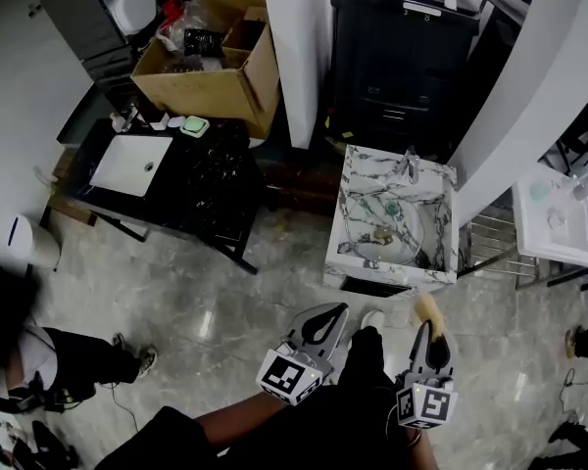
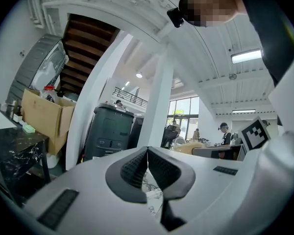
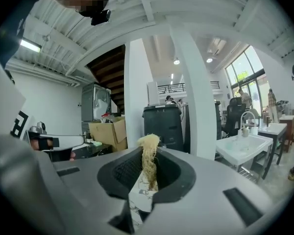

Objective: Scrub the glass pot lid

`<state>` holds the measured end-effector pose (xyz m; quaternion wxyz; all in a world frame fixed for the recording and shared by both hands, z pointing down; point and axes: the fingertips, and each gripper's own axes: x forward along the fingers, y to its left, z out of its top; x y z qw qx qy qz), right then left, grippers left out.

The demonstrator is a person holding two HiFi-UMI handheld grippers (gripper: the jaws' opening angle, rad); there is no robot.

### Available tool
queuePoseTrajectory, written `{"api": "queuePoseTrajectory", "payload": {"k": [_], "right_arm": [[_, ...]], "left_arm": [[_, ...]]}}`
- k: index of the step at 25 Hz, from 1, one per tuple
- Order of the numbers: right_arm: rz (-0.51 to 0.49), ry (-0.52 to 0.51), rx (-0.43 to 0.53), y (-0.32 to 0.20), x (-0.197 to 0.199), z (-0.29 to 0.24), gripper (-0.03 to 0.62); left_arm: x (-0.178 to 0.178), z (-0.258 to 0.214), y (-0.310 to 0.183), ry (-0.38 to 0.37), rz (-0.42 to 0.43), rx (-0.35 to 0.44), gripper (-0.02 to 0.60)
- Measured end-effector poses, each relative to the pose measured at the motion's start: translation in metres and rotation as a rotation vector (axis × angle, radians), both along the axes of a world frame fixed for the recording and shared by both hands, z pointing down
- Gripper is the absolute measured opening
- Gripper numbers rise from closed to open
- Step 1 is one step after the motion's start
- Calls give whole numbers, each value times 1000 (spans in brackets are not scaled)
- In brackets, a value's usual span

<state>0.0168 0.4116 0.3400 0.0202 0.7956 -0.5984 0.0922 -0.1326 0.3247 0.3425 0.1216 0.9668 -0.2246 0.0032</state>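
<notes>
A marble-patterned sink (image 1: 351, 179) stands on the floor ahead of me. In its basin lies a round glass pot lid (image 1: 377, 225) with a tan knob, small and hard to make out. My left gripper (image 1: 325, 313) hovers short of the sink's near edge, shut, with nothing between its jaws (image 2: 147, 153). My right gripper (image 1: 428, 329) hangs beside it, near the sink's front right corner, shut on a straw-coloured fibre scrubber (image 1: 426, 307) that sticks up past the fingertips (image 3: 149, 142). Neither gripper is over the basin.
A black table (image 1: 211, 189) with a white basin (image 1: 132, 163) stands at the left, a cardboard box (image 1: 211, 67) behind it. A white pillar (image 1: 299, 47) and a dark bin (image 1: 402, 52) stand behind the sink. Another white sink (image 1: 554, 221) is at right. A person's legs (image 1: 88, 355) are at lower left.
</notes>
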Motion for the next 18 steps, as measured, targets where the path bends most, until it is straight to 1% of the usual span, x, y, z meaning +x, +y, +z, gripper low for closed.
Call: {"api": "queuePoseTrajectory", "payload": {"k": [3, 5, 8, 10, 12, 14, 18], "right_arm": [[-34, -14, 11, -35, 26, 9, 67], [-64, -31, 4, -57, 49, 17, 67], [-144, -74, -5, -88, 83, 26, 67], [-196, -82, -14, -112, 101, 34, 67], [-247, -87, -31, -136, 117, 39, 67], [-307, -93, -53, -154, 130, 44, 67], [-405, -119, -123, -184, 145, 69, 67]], "left_arm": [[22, 6, -28, -22, -27, 17, 17], [43, 11, -48, -37, -47, 15, 17], [79, 16, -77, -57, -73, 6, 17], [100, 21, -95, -76, -80, -3, 17], [118, 26, -112, -94, -98, -30, 17], [134, 30, -125, -115, -126, -41, 16], [150, 47, -146, -166, -188, -49, 17]]}}
